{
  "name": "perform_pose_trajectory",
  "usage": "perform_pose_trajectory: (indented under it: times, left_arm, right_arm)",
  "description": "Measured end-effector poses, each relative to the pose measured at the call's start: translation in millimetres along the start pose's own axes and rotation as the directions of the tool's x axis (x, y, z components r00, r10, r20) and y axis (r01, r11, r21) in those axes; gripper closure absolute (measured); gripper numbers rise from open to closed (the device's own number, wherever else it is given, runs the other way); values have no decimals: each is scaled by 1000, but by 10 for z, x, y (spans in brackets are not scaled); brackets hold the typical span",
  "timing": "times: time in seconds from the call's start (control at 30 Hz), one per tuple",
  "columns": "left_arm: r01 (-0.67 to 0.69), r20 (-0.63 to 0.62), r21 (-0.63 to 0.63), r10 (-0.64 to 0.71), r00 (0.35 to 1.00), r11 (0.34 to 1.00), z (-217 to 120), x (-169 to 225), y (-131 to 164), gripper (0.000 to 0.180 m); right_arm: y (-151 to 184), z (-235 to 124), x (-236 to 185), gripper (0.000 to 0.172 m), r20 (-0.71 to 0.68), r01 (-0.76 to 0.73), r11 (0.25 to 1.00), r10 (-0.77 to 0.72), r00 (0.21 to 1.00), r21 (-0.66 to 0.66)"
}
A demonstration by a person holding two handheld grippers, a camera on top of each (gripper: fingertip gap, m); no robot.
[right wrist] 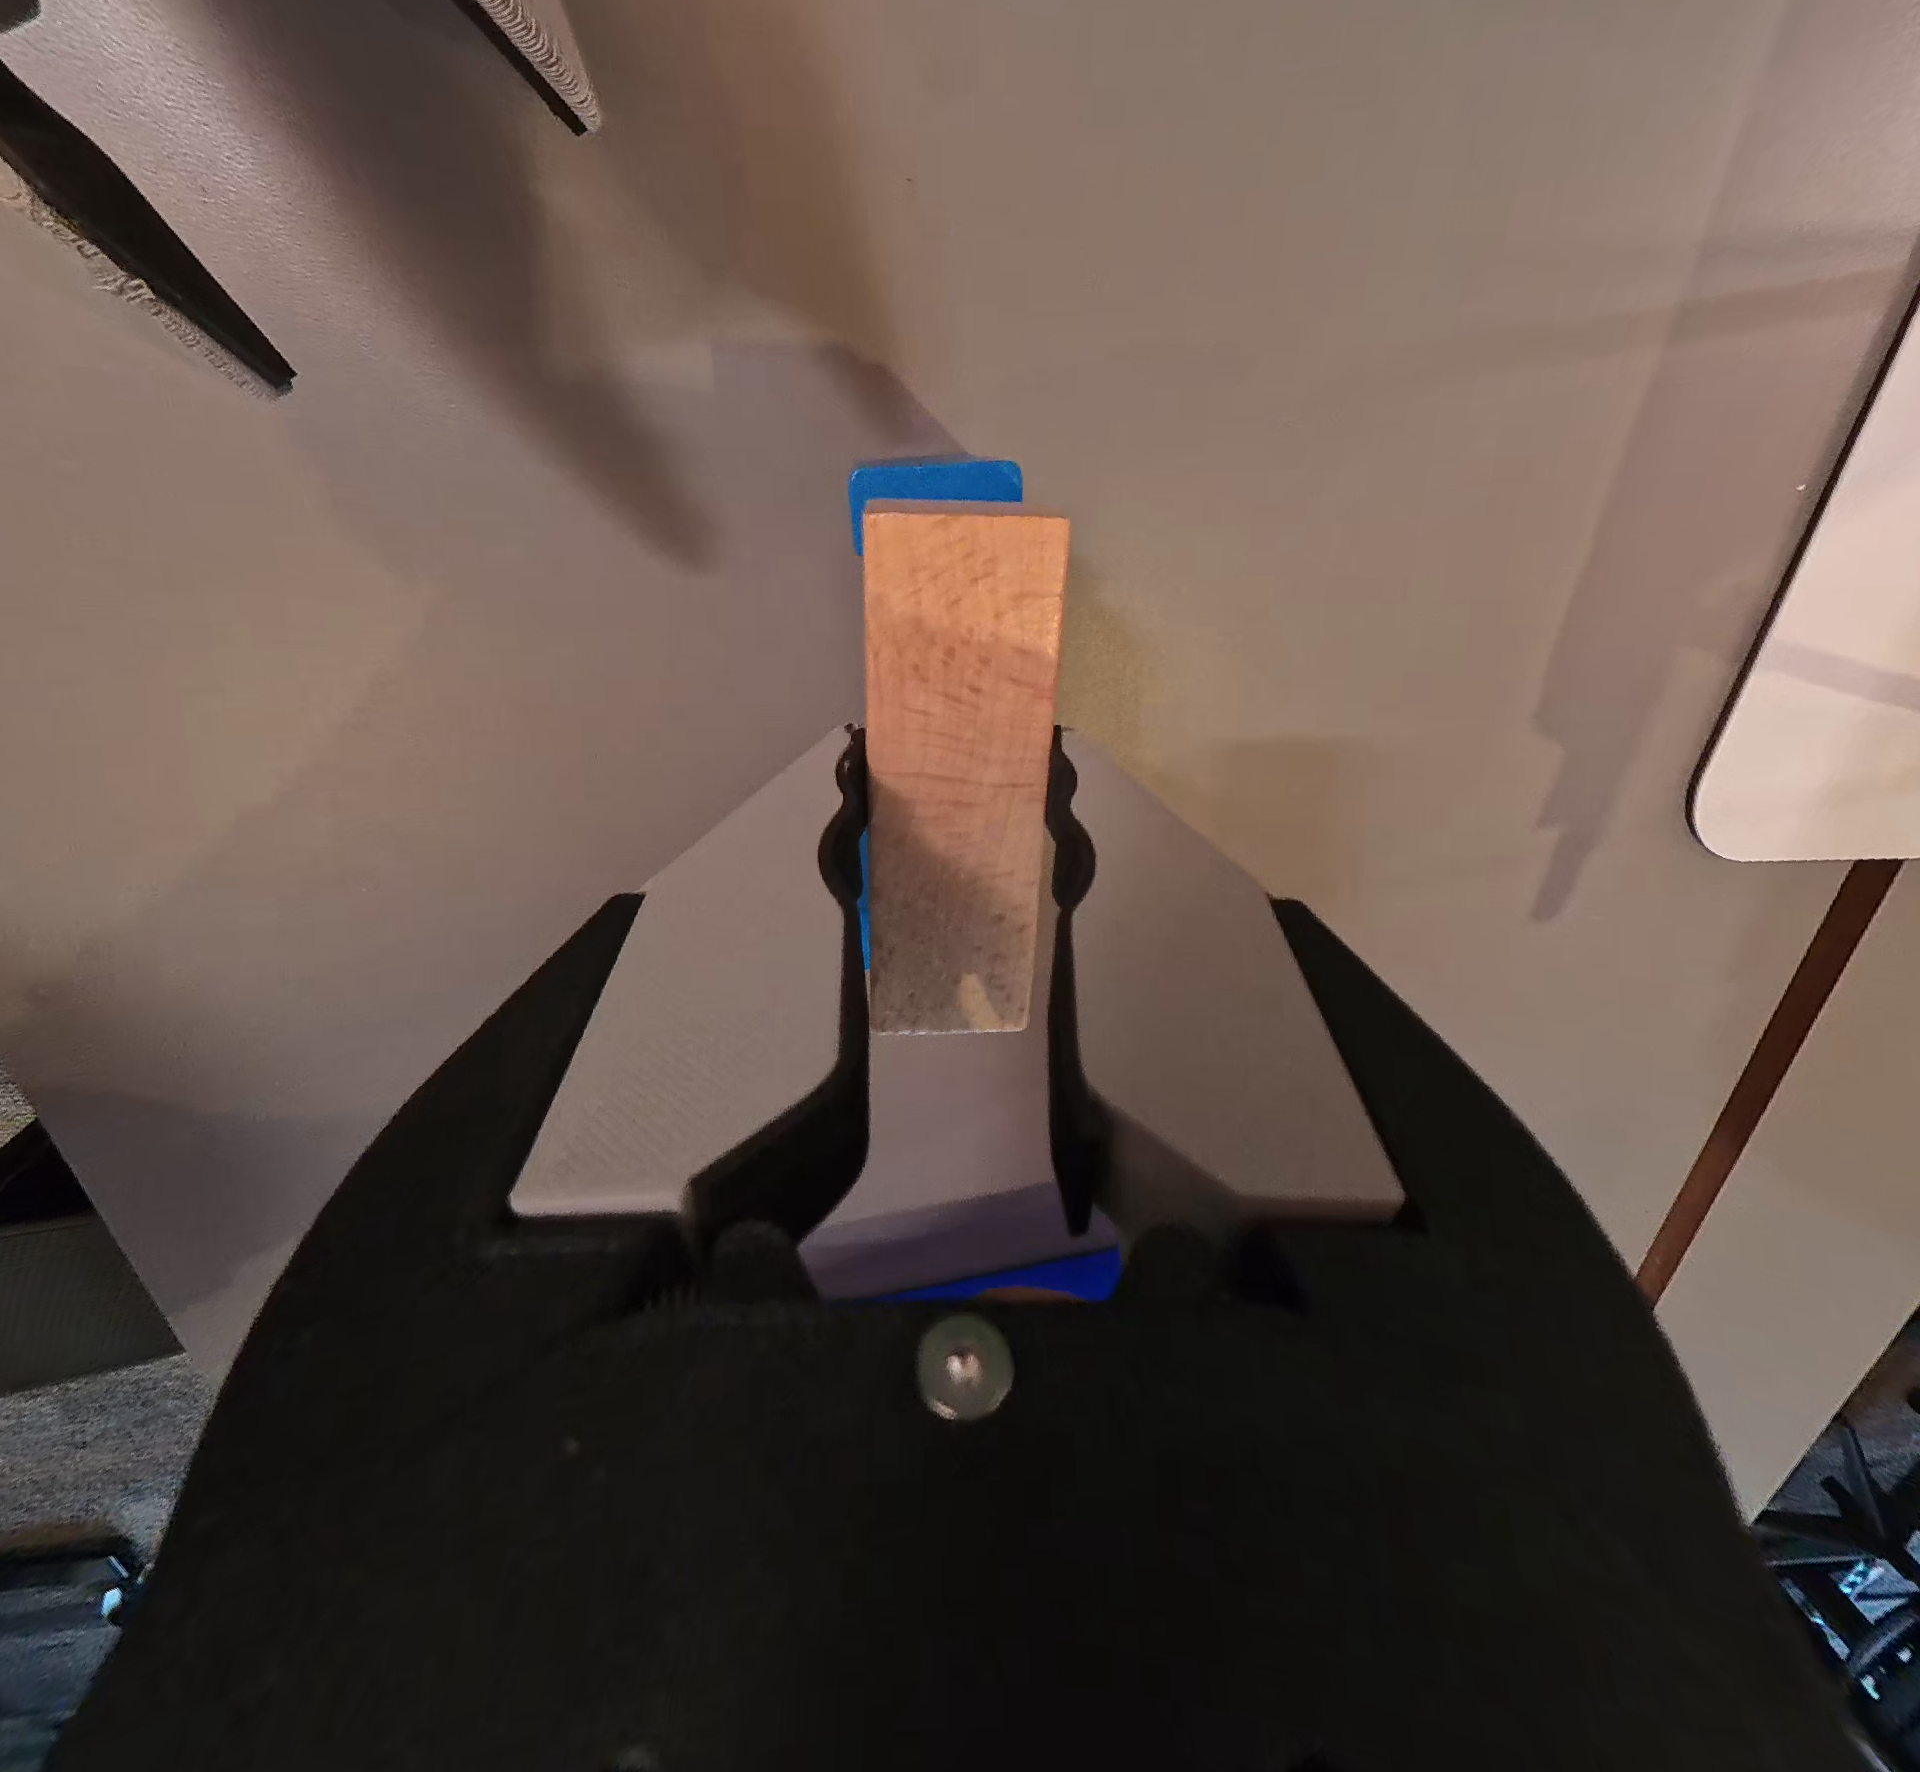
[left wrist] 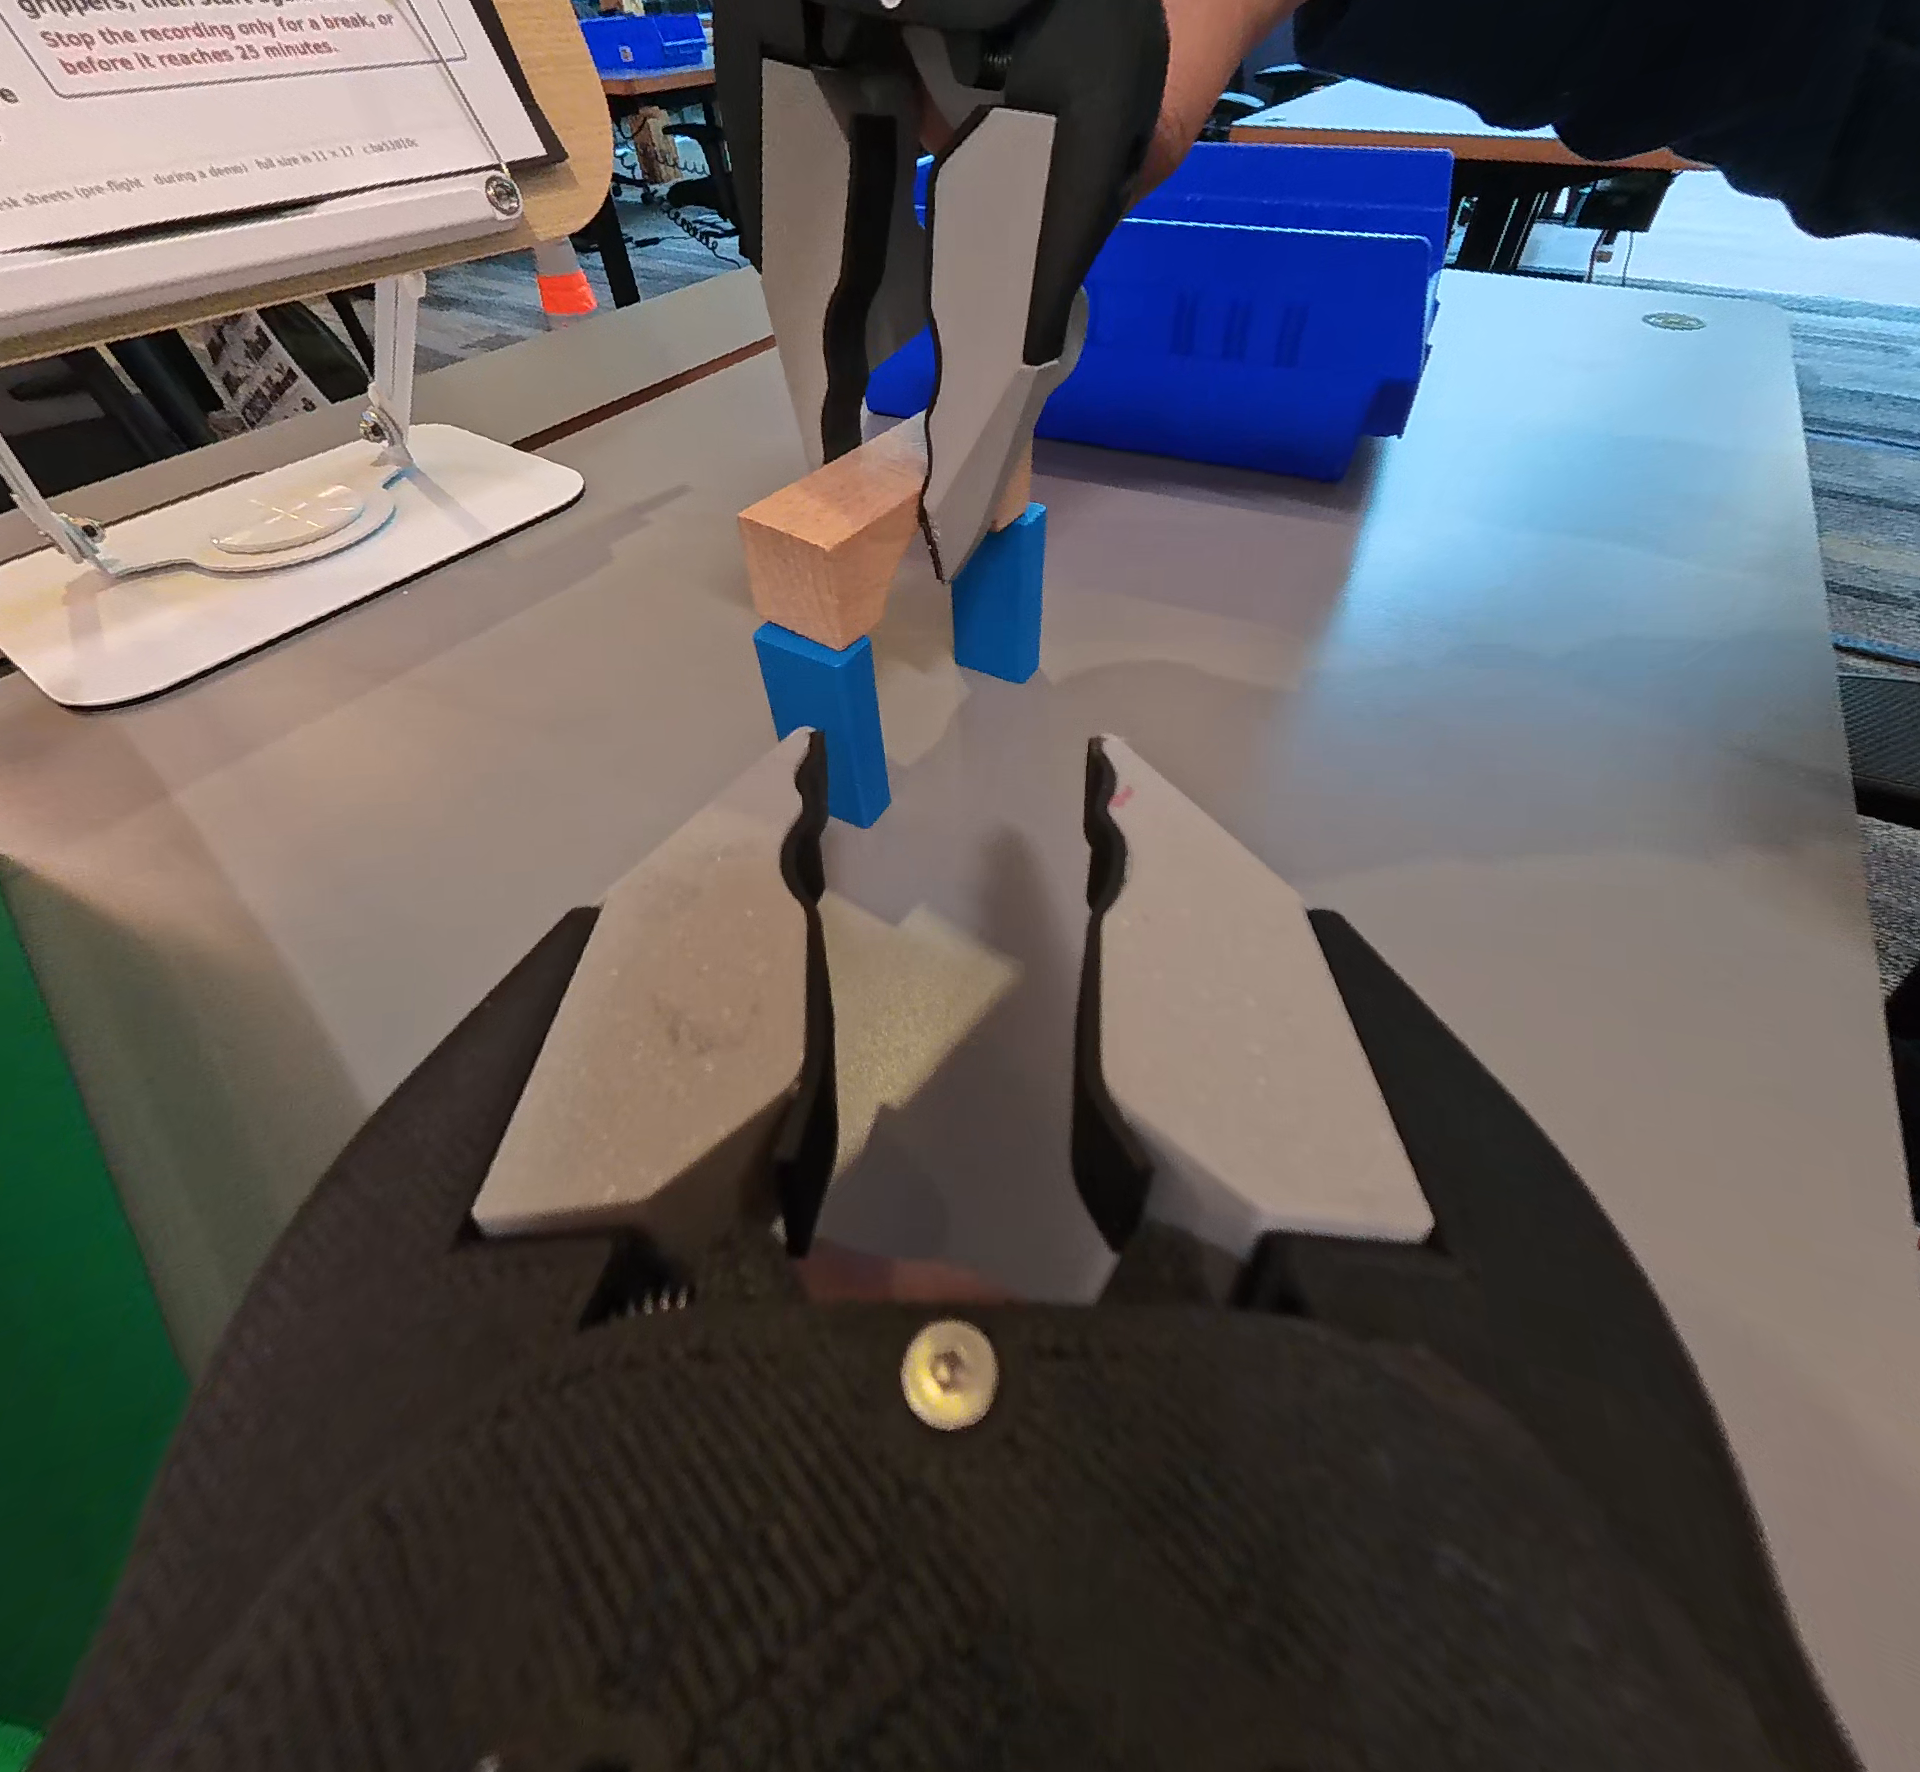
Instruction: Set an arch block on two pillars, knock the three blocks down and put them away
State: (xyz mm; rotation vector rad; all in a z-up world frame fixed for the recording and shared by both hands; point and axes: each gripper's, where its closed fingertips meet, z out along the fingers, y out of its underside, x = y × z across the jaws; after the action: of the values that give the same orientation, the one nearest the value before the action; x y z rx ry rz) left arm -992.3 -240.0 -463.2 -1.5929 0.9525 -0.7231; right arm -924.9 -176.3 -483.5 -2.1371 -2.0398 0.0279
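Observation:
A wooden arch block (left wrist: 821,559) rests across two upright blue pillars, the near one (left wrist: 821,725) and the far one (left wrist: 997,600), on the grey table (left wrist: 1455,787). My right gripper (right wrist: 956,735) comes down from above and is shut on the arch block (right wrist: 961,683), one pad on each long side. It also shows in the left wrist view (left wrist: 883,517). The top of one pillar (right wrist: 935,481) peeks out past the block's far end. My left gripper (left wrist: 956,740) is open and empty, low over the table just in front of the near pillar. Its fingers (right wrist: 561,91) show at the top left of the right wrist view.
A blue bin (left wrist: 1247,351) stands behind the blocks. A white document stand (left wrist: 260,517) with a printed sheet stands at the left; its base (right wrist: 1818,683) shows at the right of the right wrist view. A green surface (left wrist: 62,1307) lies at the left edge.

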Motion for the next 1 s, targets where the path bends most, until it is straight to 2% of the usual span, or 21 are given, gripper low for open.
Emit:
perform_pose_trajectory:
  times: [0.27, 0.37, 0.47, 0.6, 0.67, 0.73, 0.83, 0.9, 0.97, 1.0]
  left_arm:
    - [2, -1, 2, -2, 1000, 1000, -3, 0, -2, 133]
    - [3, -3, 1, -3, 1000, 1000, -4, 2, 0, 133]
    - [4, -4, 1, -4, 1000, 1000, -5, 4, 0, 133]
    - [3, -7, 0, -3, 1000, 1000, -5, 8, 1, 133]
    - [6, -4, 1, -6, 1000, 1000, -8, 1, -1, 133]
    - [10, 0, 4, -10, 1000, 1000, -12, -8, -4, 133]
    - [11, 1, 3, -11, 1000, 1000, -11, -9, -3, 133]
    - [9, 1, 1, -9, 1000, 1000, -8, -8, -1, 133]
    - [11, 3, 0, -11, 1000, 1000, -8, -12, 1, 133]
    - [13, 3, -1, -13, 1000, 1000, -7, -15, 1, 133]
  right_arm:
    - [-10, 10, 7, 140, -7, 12, 1000, -12, 1000, -4]
    - [-12, 6, 2, 136, 1, 8, 1000, -8, 1000, -3]
    - [-20, -7, 14, 123, -7, 4, 1000, -4, 1000, 1]
    - [-68, -92, 41, 121, -26, 0, 999, 1, 1000, 45]
    - [-112, -209, 77, 120, -54, -12, 995, 18, 998, 104]
    - [-192, -393, 94, 120, -87, -33, 975, 54, 995, 220]
    - [-220, -731, 105, 121, -175, -54, 902, 141, 974, 428]
    - [-123, -933, 71, 129, -235, -63, 840, 221, 947, 540]
    - [-13, -1097, -38, 138, -248, -72, 745, 309, 918, 663]
    - [44, -1143, -113, 156, -237, -73, 691, 343, 909, 719]
